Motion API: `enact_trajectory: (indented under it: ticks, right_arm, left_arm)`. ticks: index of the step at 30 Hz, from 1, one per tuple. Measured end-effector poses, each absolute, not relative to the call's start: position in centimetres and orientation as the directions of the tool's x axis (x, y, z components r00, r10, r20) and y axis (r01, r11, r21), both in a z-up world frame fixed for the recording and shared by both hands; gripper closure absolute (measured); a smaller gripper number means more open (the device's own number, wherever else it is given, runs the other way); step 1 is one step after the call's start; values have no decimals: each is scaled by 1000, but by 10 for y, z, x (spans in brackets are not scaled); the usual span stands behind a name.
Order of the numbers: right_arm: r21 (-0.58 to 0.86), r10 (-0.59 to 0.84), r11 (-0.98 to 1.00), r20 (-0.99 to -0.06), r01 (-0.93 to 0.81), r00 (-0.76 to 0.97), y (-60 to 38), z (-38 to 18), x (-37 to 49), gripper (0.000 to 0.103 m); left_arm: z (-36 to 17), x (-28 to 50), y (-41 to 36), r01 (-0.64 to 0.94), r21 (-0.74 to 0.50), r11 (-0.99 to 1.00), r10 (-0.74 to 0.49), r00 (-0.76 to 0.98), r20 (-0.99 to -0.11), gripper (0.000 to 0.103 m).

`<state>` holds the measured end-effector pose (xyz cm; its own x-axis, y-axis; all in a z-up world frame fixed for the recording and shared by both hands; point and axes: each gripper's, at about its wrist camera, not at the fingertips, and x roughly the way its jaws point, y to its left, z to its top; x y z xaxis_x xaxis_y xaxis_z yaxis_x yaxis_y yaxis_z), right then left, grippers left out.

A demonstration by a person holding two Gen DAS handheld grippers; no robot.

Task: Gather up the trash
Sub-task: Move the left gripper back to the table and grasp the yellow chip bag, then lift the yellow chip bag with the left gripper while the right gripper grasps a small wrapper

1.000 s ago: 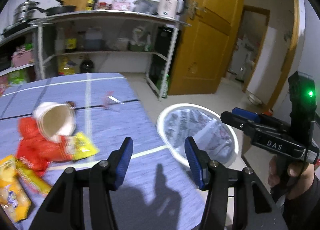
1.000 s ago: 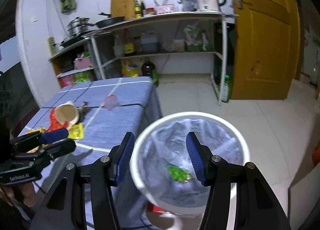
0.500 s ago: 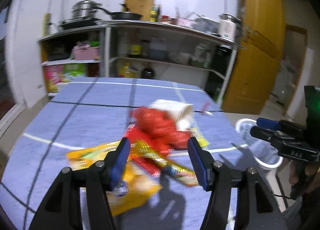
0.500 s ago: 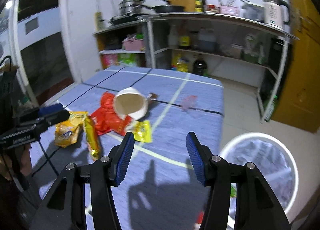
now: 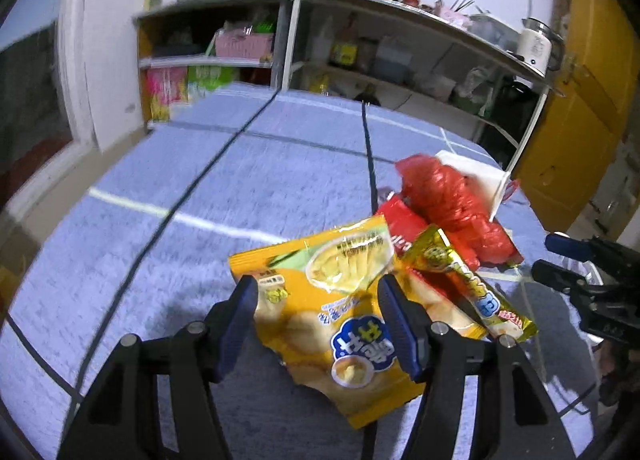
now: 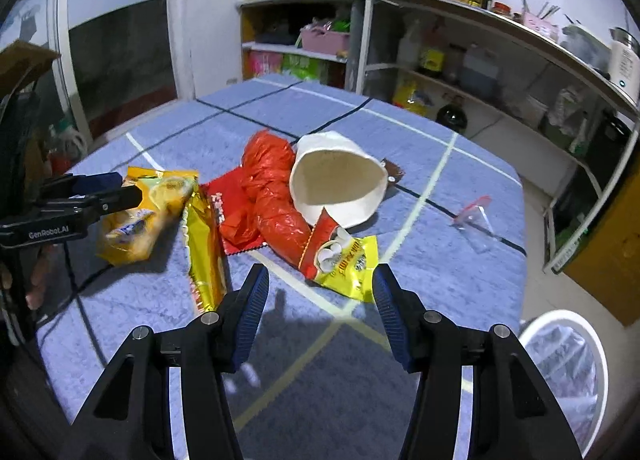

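A heap of trash lies on the blue tablecloth. It holds a tipped white paper cup, a red plastic bag, a flat red wrapper, a long golden wrapper, an orange snack bag and a small yellow packet. My left gripper hovers open over the orange snack bag, its blue pads astride the bag without pressing it. My right gripper is open and empty, just short of the yellow packet. Each gripper shows in the other's view: right gripper, left gripper.
A white bin with a clear liner stands on the floor off the table's right corner. A clear plastic scrap and a brown wrapper lie behind the heap. Kitchen shelves and a yellow door are beyond.
Both grippers swung from over the bin to the trash heap on the table and came down closer. The left gripper now sits over the orange bag, jaws a little wider.
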<state>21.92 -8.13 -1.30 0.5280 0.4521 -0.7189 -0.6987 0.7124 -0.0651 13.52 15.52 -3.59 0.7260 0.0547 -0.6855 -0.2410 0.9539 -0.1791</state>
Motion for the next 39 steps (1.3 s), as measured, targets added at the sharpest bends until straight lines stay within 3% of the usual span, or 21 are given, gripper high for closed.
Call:
enact_trajectory:
  ticks: [10,11,12,16,21,31,39]
  right_arm:
    - [-14,420,734,-776,-679,471,-68,-35,255,48]
    - [-3,424,735,-779,-678,462,-68,-37,257,49]
    - [12,430,736,-780,-677,454,-68,-38,259,58]
    - [19,431,741,-780,-671,454,-71,-37,262,81]
    - [19,432,751,-770,-660,469,-76,-35,261,89]
    - [20,445,758,-748,-652,493,-93,-23,246,93]
    - [22,449,764,-736,-645,507,-105,-14,237,93]
  left_arm:
    - [-44,143,148,-212,-184,960,9,679,-734,39]
    - [-44,144,147,-203,-183,962,3,677,-736,42]
    - [-44,144,146,-200,-179,963,2,675,-738,44]
    - [-44,142,148,-194,-192,962,-10,677,-736,80]
    - [-42,141,143,-171,-176,969,-12,682,-732,99]
    - [-25,130,131,-132,-157,979,-8,741,-672,103]
    - [-4,124,113,5,-189,982,-121,784,-609,101]
